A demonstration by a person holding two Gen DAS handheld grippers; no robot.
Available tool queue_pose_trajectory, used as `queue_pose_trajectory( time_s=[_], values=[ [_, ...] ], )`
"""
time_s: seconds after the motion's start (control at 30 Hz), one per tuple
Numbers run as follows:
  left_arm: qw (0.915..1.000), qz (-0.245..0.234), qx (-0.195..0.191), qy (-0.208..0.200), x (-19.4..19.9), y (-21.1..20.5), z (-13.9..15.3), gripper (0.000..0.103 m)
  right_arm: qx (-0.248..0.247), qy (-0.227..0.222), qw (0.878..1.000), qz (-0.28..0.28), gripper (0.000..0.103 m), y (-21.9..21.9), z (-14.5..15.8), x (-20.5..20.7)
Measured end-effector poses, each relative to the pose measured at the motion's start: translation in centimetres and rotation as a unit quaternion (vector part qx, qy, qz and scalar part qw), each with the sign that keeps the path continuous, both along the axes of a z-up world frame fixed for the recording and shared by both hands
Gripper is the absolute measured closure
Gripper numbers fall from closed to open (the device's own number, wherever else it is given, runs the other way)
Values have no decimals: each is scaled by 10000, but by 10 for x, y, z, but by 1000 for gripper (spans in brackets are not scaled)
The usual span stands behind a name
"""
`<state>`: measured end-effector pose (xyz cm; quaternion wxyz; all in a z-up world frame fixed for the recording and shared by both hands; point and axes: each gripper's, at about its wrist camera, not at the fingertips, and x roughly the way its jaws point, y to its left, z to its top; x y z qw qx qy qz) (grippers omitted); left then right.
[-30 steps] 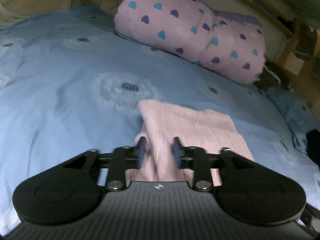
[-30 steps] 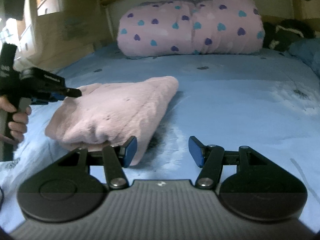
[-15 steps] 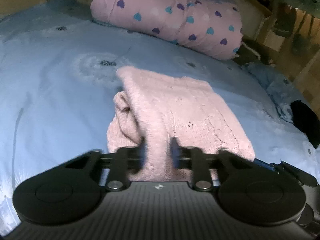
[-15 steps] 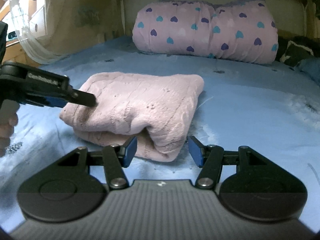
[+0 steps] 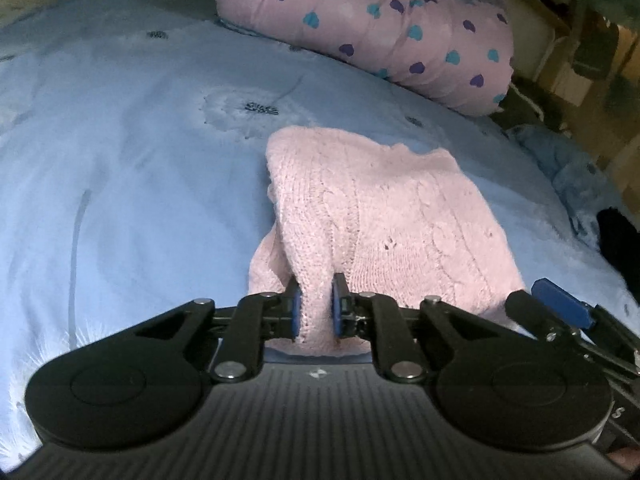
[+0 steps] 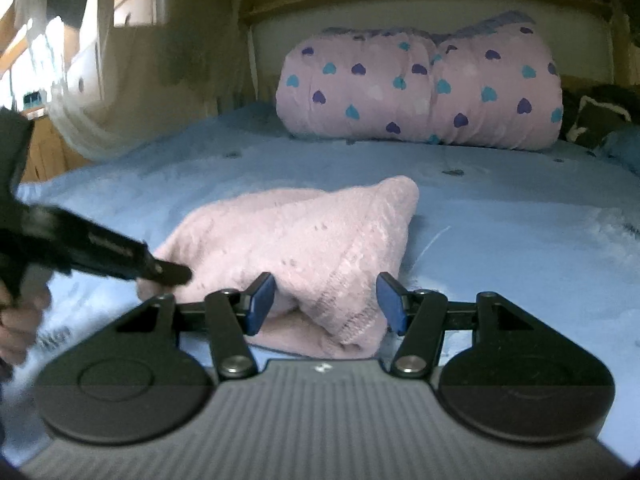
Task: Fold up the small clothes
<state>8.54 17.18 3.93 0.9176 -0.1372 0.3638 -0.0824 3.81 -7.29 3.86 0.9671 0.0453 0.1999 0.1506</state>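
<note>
On a blue bedsheet (image 5: pixel 120 184), the left gripper (image 5: pixel 316 312) pinches a folded pink knit sweater (image 5: pixel 384 216); the right gripper (image 6: pixel 326 300) straddles its corner, jaws apart.

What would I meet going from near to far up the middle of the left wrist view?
Left hand-held gripper pinching the knit → folded pink cable-knit sweater → light blue flower-print bedsheet → rolled pink quilt with blue and purple hearts.

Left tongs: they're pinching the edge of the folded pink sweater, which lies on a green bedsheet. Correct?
Not quite. The left tongs do pinch the folded pink sweater, but the bedsheet is light blue, not green, as the left wrist view shows.
</note>
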Motion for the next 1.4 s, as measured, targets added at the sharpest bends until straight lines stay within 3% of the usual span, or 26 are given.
queue_pose_trajectory(
  time_s=[0.13, 0.2, 0.3, 0.4, 0.53, 0.6, 0.77, 0.87, 1.1, 1.4],
  values=[
    [10000, 67, -28, 39, 0, 2, 0, 79, 486, -83, 9987, -119, 44, -5, 8, 3],
    [9999, 143, -5, 68, 2, 3, 2, 63, 502, 9, 9985, -229, 44, -5, 9, 10],
    [9995, 280, 27, 108, 1, 6, 5, 44, 451, 514, 9958, -607, 44, -6, -1, 31],
    [9994, 343, 23, 84, 3, 8, 8, 39, 659, 935, 9911, -680, 44, -13, -19, 36],
    [9993, 367, 42, -7, 4, 5, 13, 34, 818, 990, 9898, -615, 42, -19, -27, 31],
    [9994, 336, -21, -108, 4, 3, 16, 25, 888, 1041, 9891, -544, 42, -22, -23, 31],
    [9991, 298, -140, -255, 10, -2, 19, 19, 1094, 908, 9887, -476, 29, -35, -5, 34],
    [9990, 256, -262, -255, 17, -3, 16, 16, 1048, 831, 9901, -422, 26, -38, 2, 42],
    [9987, 190, -442, 140, 43, -4, -6, 11, 1197, 1353, 9834, -192, 26, -42, -9, 76],
    [9983, 139, -533, 191, 56, -5, -18, 6, 1767, 1773, 9681, 69, 19, -51, -32, 94]
  ],
)
